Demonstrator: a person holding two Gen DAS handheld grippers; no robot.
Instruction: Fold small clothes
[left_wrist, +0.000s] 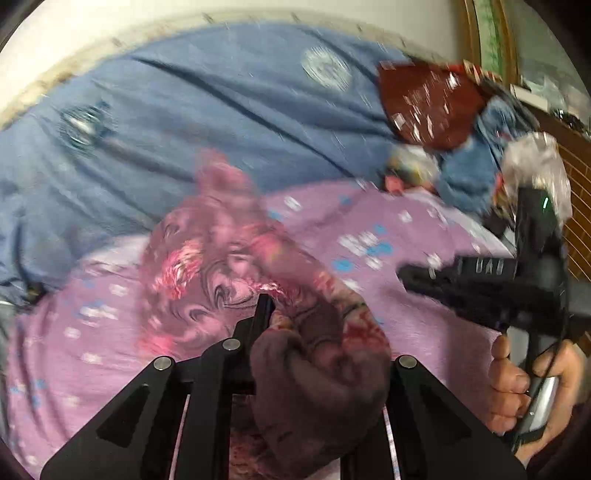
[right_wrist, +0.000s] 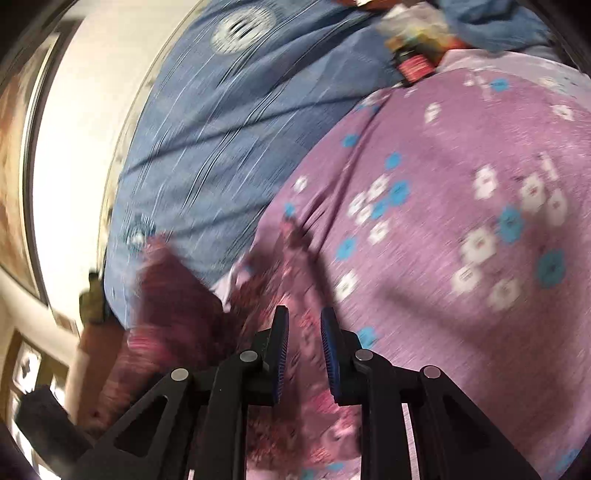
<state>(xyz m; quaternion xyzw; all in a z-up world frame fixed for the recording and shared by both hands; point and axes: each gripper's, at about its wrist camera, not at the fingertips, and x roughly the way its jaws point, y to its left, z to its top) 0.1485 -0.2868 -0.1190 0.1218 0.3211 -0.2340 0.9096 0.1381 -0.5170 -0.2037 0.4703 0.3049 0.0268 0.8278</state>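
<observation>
A small pink and maroon patterned garment (left_wrist: 207, 280) hangs bunched from my left gripper (left_wrist: 285, 310), which is shut on a thick fold of it. The cloth hides the right finger. The garment trails over a purple flowered sheet (left_wrist: 406, 229). In the left wrist view my right gripper (left_wrist: 406, 275) hovers to the right, held by a hand (left_wrist: 513, 384), its tip apart from the cloth. In its own view the right gripper (right_wrist: 306, 325) has its blue pads a narrow gap apart, and the garment (right_wrist: 317, 406) lies beyond them, not pinched. Both views are blurred.
A blue bedsheet (left_wrist: 221, 110) covers the far part of the bed, up to a white wall (right_wrist: 74, 147). A heap of other clothes, maroon (left_wrist: 424, 103) and blue (left_wrist: 469, 173), sits at the back right.
</observation>
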